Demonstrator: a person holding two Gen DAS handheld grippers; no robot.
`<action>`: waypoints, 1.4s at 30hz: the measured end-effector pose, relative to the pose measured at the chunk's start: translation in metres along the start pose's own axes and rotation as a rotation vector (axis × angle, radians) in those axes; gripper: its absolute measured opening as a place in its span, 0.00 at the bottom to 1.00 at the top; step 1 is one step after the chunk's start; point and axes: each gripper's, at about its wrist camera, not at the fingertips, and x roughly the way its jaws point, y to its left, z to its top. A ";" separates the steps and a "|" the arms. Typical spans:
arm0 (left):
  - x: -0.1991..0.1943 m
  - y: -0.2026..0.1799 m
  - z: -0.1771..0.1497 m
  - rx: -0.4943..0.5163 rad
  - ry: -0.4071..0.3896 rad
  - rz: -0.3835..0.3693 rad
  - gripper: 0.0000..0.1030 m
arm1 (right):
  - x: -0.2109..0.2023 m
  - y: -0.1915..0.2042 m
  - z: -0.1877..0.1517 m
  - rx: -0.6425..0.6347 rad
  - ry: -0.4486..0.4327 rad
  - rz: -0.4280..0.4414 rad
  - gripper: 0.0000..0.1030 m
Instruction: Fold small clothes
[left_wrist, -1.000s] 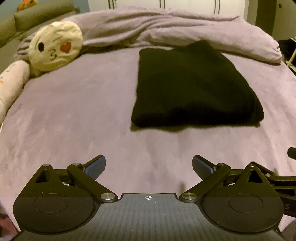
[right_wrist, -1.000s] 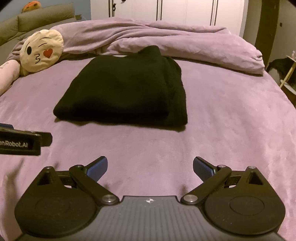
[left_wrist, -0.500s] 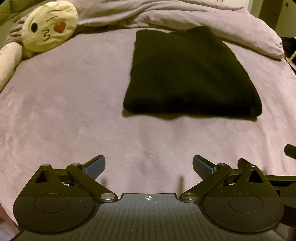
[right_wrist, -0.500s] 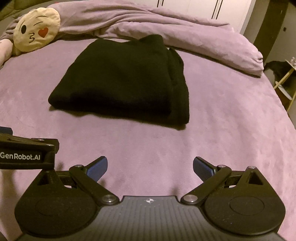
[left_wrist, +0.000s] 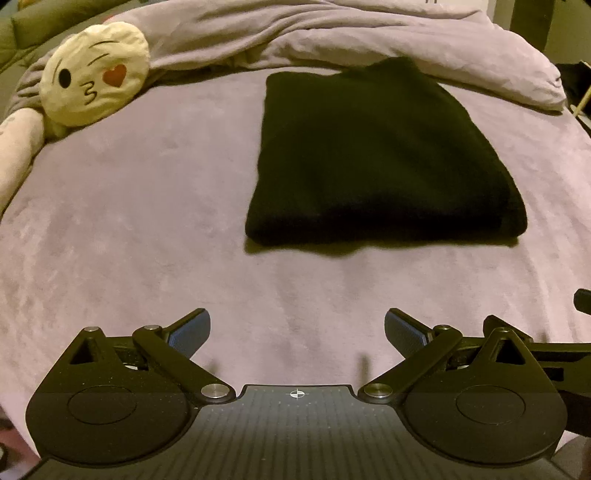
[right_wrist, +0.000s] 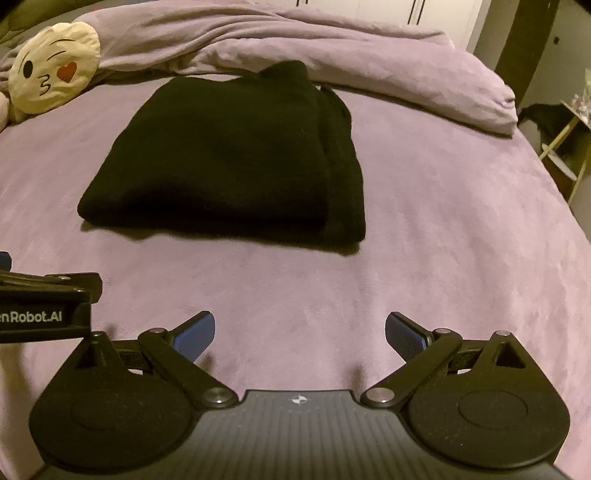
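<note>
Black garment (left_wrist: 376, 155) folded into a neat rectangle on purple bed (left_wrist: 129, 221); left tongs (left_wrist: 297, 328), right tongs (right_wrist: 300, 330) spread wide, empty

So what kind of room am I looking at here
Most likely a bedroom. A folded black garment lies on a bed with a mauve cover, a bunched-up duvet sits behind it, and a round emoji cushion rests at the far left. Pale cupboard doors show beyond.

text: "enRobot.AI" | on: left gripper (right_wrist: 44, 306) body | cut at edge
</note>
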 end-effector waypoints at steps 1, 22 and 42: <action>0.000 0.000 0.000 -0.001 0.002 0.000 1.00 | 0.001 0.000 0.000 0.000 0.001 -0.001 0.96; -0.001 0.010 -0.006 0.004 0.010 0.015 1.00 | -0.004 -0.005 0.005 0.028 -0.019 0.004 0.96; -0.007 0.010 -0.009 0.006 0.000 0.018 1.00 | -0.014 0.000 0.003 0.024 -0.038 0.009 0.96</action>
